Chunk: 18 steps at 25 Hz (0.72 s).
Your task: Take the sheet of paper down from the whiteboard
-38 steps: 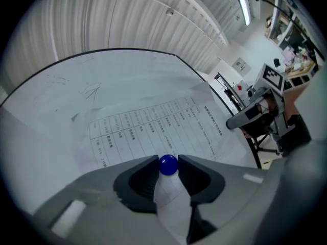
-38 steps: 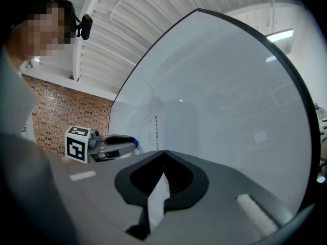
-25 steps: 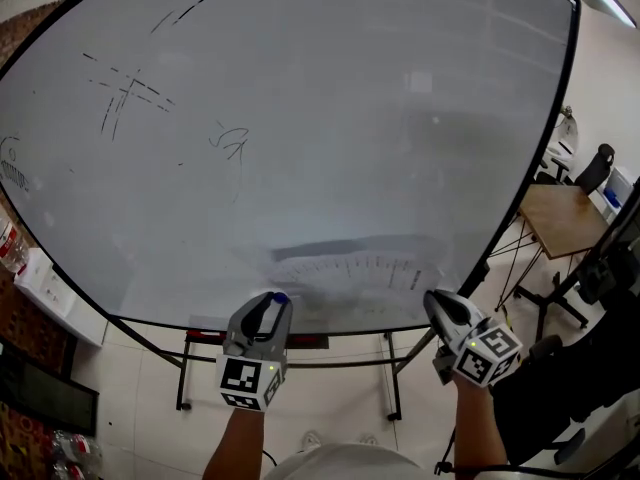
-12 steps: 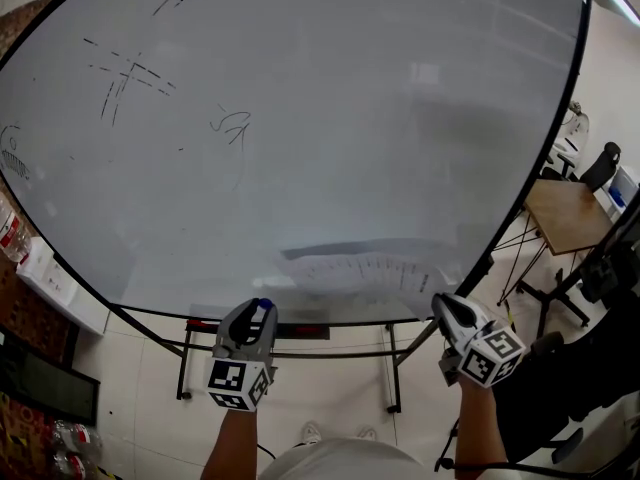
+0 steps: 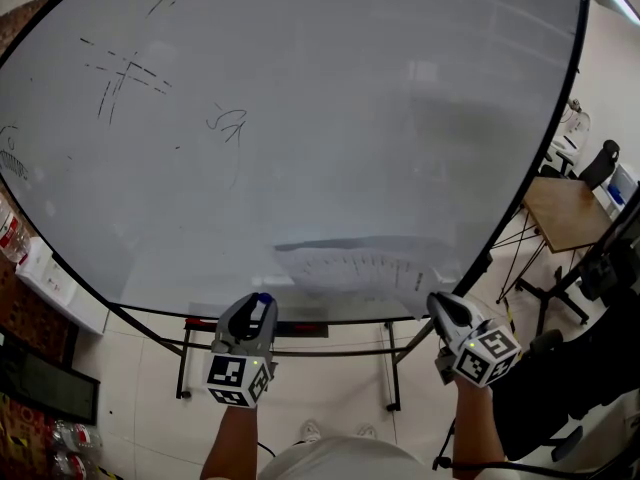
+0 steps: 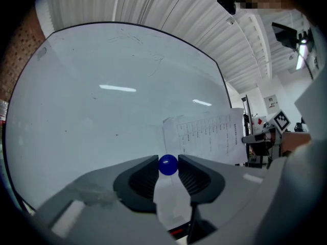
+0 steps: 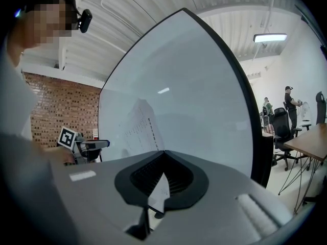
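Head view: the sheet of paper point(image 5: 360, 268) sits low on the whiteboard point(image 5: 350, 118), and its lower right corner runs straight into the right tool point(image 5: 434, 303). The left tool point(image 5: 262, 304) is just off the sheet's left end, with a small blue ball point(image 5: 264, 297) at its tip.

Left gripper view: the jaws are fairly wide but clamped on that ball, both pads touching it. The sheet's off to the right.

Right gripper view: the jaws are squeezed together, with a sliver of the paper pinched between them.
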Each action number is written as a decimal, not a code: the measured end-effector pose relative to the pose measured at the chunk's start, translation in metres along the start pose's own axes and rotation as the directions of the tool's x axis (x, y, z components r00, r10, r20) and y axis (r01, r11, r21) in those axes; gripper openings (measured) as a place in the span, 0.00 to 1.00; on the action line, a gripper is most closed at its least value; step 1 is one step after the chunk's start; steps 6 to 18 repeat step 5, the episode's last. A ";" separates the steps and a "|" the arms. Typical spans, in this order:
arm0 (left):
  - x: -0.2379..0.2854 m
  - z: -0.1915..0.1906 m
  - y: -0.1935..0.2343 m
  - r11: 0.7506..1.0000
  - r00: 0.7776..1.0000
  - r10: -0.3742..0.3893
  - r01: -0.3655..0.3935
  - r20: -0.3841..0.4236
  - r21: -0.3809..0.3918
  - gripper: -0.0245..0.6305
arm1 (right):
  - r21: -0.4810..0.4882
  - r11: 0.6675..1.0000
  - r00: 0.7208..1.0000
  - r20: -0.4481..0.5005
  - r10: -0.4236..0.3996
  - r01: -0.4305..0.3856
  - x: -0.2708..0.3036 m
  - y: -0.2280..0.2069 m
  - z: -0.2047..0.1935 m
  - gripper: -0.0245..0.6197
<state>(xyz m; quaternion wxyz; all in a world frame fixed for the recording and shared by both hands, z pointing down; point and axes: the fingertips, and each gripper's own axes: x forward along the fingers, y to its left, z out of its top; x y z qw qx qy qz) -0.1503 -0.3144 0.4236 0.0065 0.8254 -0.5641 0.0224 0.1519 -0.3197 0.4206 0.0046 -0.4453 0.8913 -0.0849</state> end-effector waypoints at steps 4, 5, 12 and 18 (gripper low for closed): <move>0.001 0.001 -0.002 1.000 1.000 -0.015 0.015 -0.001 -0.027 0.23 | 0.003 1.000 1.000 -0.002 0.003 -0.003 0.001 0.001 -0.001 0.05; 0.002 0.002 -0.002 0.999 1.000 -0.018 0.018 -0.002 -0.032 0.23 | 0.003 1.000 1.000 -0.002 0.003 -0.003 0.001 0.001 -0.001 0.05; 0.002 0.002 -0.002 0.999 1.000 -0.018 0.018 -0.002 -0.032 0.23 | 0.003 1.000 1.000 -0.002 0.003 -0.003 0.001 0.001 -0.001 0.05; 0.002 0.002 -0.002 0.999 1.000 -0.018 0.018 -0.002 -0.032 0.23 | 0.003 1.000 1.000 -0.002 0.003 -0.003 0.001 0.001 -0.001 0.05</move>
